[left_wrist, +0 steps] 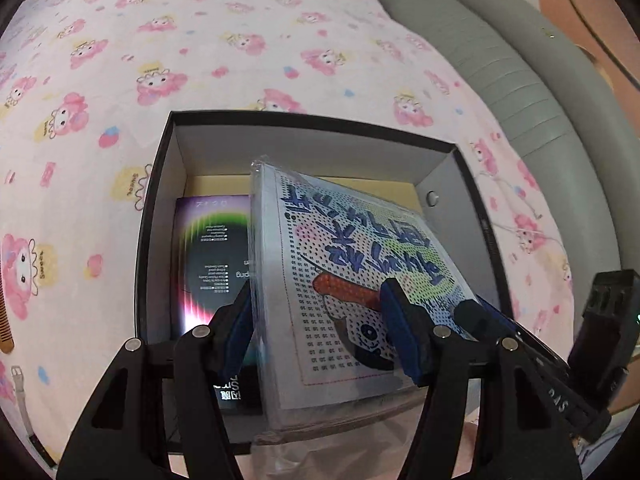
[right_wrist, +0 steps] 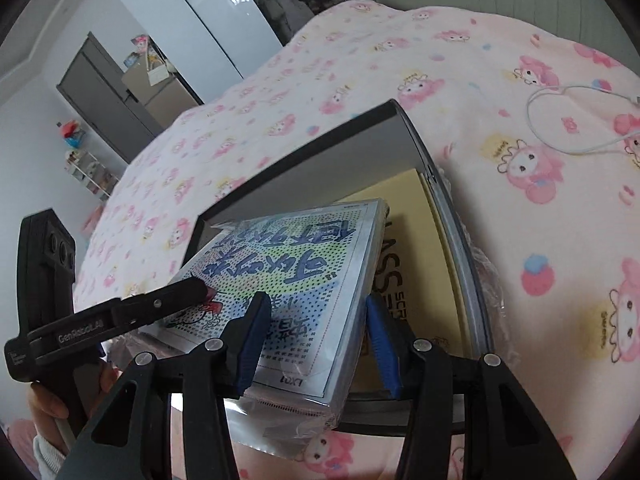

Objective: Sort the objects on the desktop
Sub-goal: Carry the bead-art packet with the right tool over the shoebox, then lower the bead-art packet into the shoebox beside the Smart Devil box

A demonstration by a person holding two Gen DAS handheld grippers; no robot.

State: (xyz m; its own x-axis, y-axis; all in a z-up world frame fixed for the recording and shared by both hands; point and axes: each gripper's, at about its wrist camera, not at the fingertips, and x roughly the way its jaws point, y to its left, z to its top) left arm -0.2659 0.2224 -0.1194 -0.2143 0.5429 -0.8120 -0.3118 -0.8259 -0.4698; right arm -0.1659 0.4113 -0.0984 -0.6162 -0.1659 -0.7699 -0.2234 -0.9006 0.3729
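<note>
A plastic-wrapped craft kit (left_wrist: 344,276) with a dotted picture and blue lettering lies tilted over the open black box (left_wrist: 160,184). My left gripper (left_wrist: 316,320) straddles its near edge, blue pads on each side, shut on it. My right gripper (right_wrist: 316,340) also straddles the kit (right_wrist: 304,272), pads at both sides, shut on it. The left gripper's finger (right_wrist: 160,304) lies across the kit in the right wrist view. A dark purple box (left_wrist: 212,264) and a yellow pack (right_wrist: 420,248) lie inside the black box (right_wrist: 452,208).
The box sits on a pink cartoon-print blanket (left_wrist: 200,48). A grey padded headboard (left_wrist: 532,92) runs along the right. A white cable (right_wrist: 560,120) lies on the blanket. A comb (left_wrist: 6,320) and a watch strap (left_wrist: 20,392) lie at the left edge.
</note>
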